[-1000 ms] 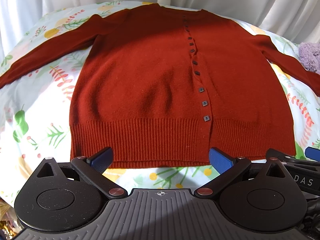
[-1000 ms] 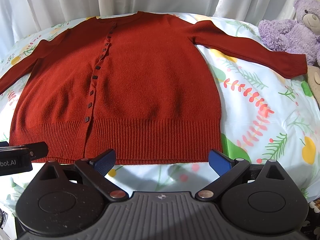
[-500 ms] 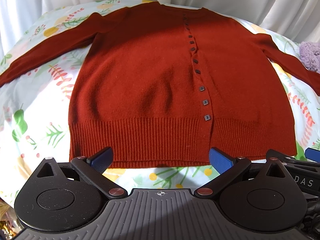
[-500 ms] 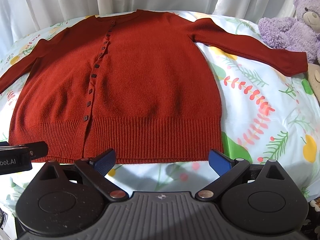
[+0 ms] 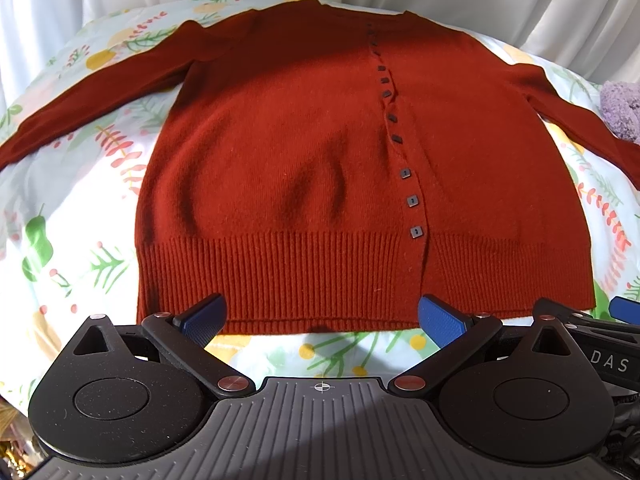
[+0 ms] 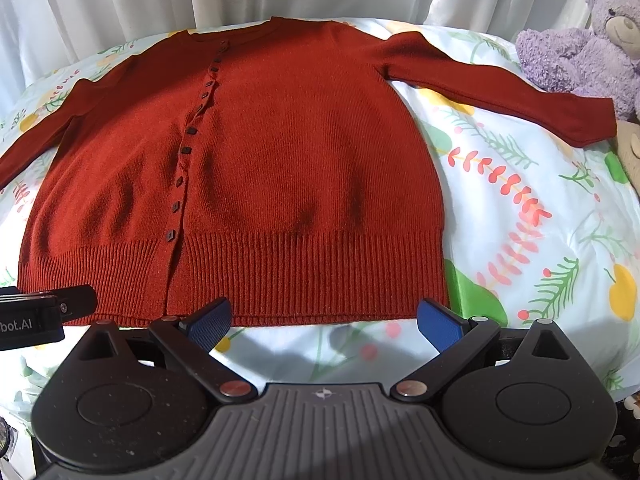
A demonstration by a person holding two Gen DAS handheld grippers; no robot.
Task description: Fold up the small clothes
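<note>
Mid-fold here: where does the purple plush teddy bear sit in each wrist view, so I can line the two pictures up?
Left wrist: only a sliver of the purple plush teddy bear at the right edge, beyond the sleeve.
Right wrist: the bear is in the upper right corner, behind the sleeve's cuff.
Shared landmark: the rust-red knit cardigan's row of dark square buttons.

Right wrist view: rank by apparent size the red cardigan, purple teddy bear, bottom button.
1. Rust-red knitted cardigan
2. Purple plush teddy bear, partly cut off by the frame and farther away, so true size unsure
3. Small dark square bottom button
</note>
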